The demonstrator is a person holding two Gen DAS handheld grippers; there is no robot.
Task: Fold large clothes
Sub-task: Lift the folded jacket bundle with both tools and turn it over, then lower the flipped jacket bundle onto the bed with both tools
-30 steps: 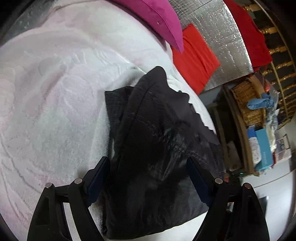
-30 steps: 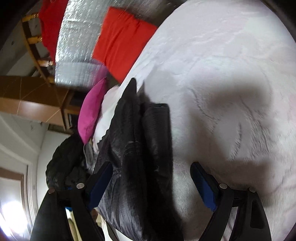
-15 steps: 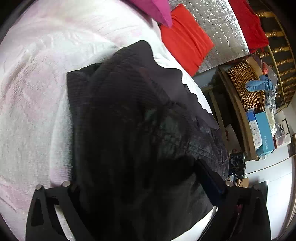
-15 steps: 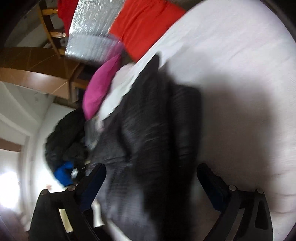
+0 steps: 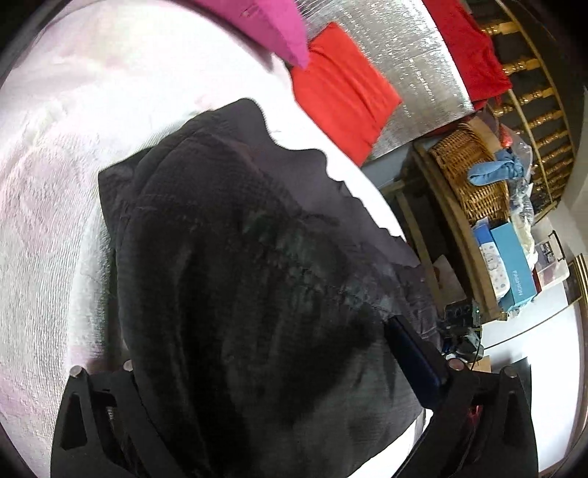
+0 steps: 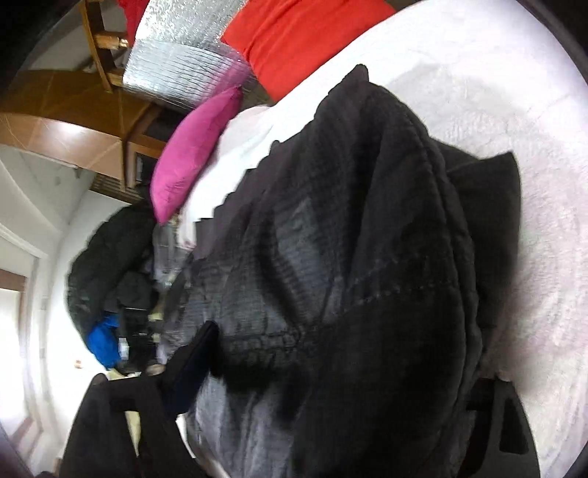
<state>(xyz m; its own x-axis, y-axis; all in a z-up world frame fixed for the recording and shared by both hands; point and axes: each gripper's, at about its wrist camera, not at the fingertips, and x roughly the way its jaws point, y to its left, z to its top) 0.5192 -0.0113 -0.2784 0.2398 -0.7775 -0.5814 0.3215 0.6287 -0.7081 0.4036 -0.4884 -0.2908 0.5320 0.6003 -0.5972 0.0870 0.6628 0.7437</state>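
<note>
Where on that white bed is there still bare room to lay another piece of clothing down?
Bare white bedspread lies open left of the black garment, up to the magenta pillow; in the right wrist view, more bedspread shows right of the garment. It is crowded toward the red cushion, and off the bed by the wicker basket and boxes.

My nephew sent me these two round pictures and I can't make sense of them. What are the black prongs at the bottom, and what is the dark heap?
No robot: a person holds a two-finger tool in each hand, with a fisheye camera on each looking along its fingers. The prongs are the left gripper and the right gripper. The heap is a black garment lying on a white bedspread, near a pink cushion and a red cushion. Both grippers straddle the garment, fingers closing; neither visibly grips it yet.
</note>
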